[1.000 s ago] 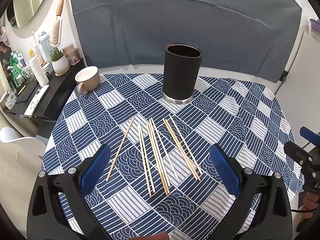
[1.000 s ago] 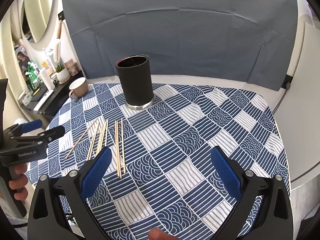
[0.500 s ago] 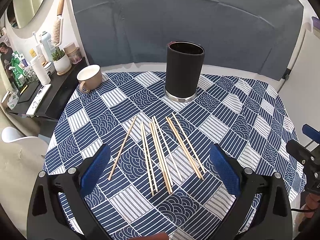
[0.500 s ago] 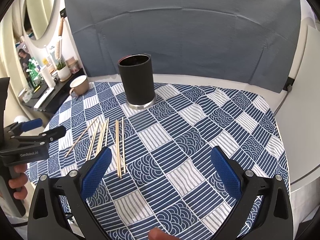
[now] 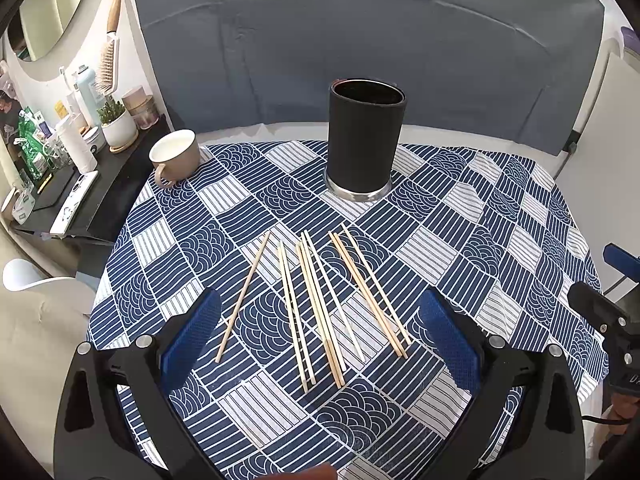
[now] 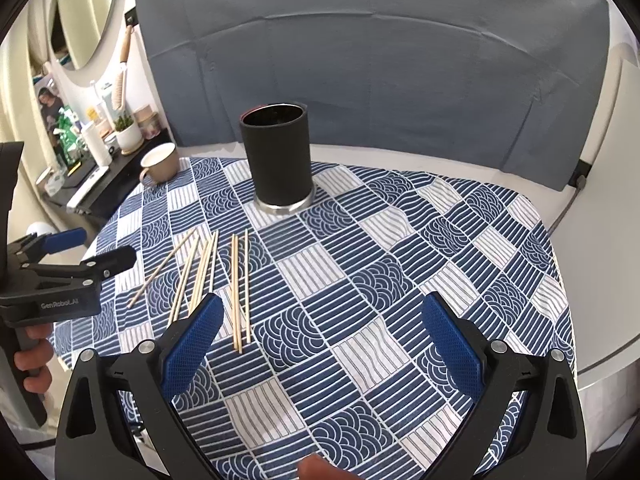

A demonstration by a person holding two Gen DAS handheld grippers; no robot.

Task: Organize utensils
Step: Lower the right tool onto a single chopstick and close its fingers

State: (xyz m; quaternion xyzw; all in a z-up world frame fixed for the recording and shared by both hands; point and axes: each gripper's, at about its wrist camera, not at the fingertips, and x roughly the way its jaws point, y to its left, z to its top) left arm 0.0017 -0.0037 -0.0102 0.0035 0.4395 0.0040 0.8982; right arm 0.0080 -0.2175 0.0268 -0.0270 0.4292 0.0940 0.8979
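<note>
Several wooden chopsticks [image 5: 316, 304] lie side by side on the blue patterned tablecloth [image 5: 460, 208], seen again in the right wrist view as chopsticks [image 6: 238, 288]. Behind them stands a black cylindrical holder [image 5: 365, 140] with a steel base, also holder [image 6: 278, 158], upright and dark inside. My left gripper [image 5: 320, 340] hovers open just above the near ends of the chopsticks, holding nothing. My right gripper [image 6: 320, 340] is open over bare cloth to the right of the chopsticks. From the right wrist view the left gripper [image 6: 92, 256] shows at the left edge, held by a hand.
A beige mug [image 5: 176, 156] sits at the table's back left corner. A dark side shelf [image 5: 80, 188] with bottles, a potted plant and a remote stands left of the table. A grey cloth backdrop [image 5: 360, 40] hangs behind. The right gripper [image 5: 612, 300] pokes in at the right edge.
Both grippers have drifted slightly forward and up, so the chopsticks and holder sit a little lower in view. Nothing on the table has moved.
</note>
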